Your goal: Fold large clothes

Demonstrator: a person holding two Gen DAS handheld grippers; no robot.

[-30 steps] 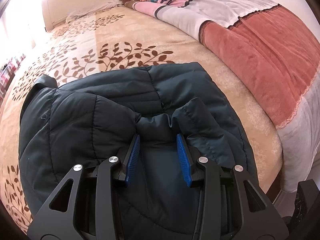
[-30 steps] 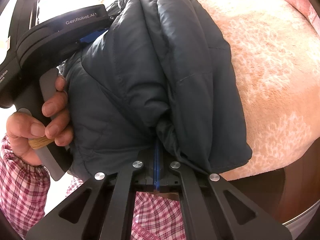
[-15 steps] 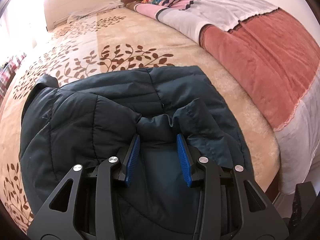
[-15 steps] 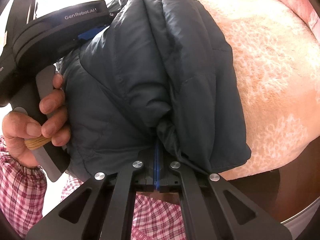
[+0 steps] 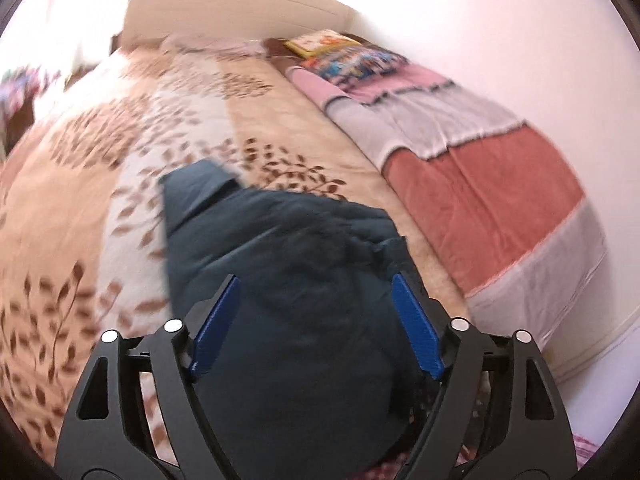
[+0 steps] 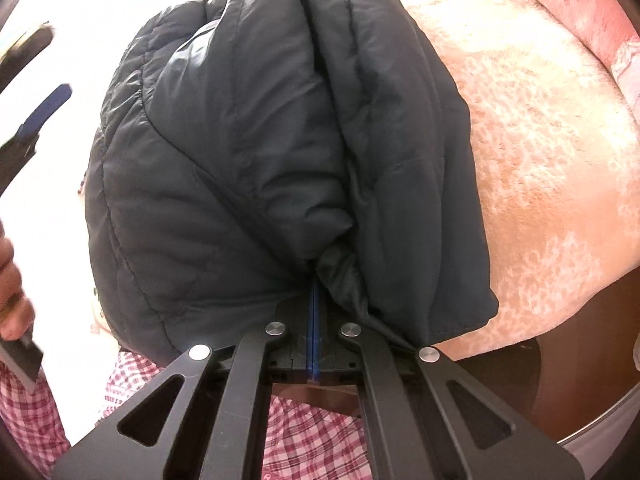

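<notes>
Left wrist view: my left tool (image 5: 316, 320) has just been opening, wide, gripping nothing, above the jacket (image 5: 288, 280) on the bed (image 5: 80, 208). My right tool (image 6: 313, 300) is clamped on the jacket's edge.

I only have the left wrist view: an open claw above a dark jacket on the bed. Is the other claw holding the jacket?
Observer: Yes. The right claw is shut on a bunched fold of the jacket at its near edge.
Operator: Is my claw fully clear of the fabric?
Observer: The left claw has just been opening. The right wrist view shows it at the left edge, apart from the jacket, apparently with nothing between its jaws.
Operator: Anyone in view there?
Observer: A hand grips that claw's handle, above a red-checked sleeve.
</notes>
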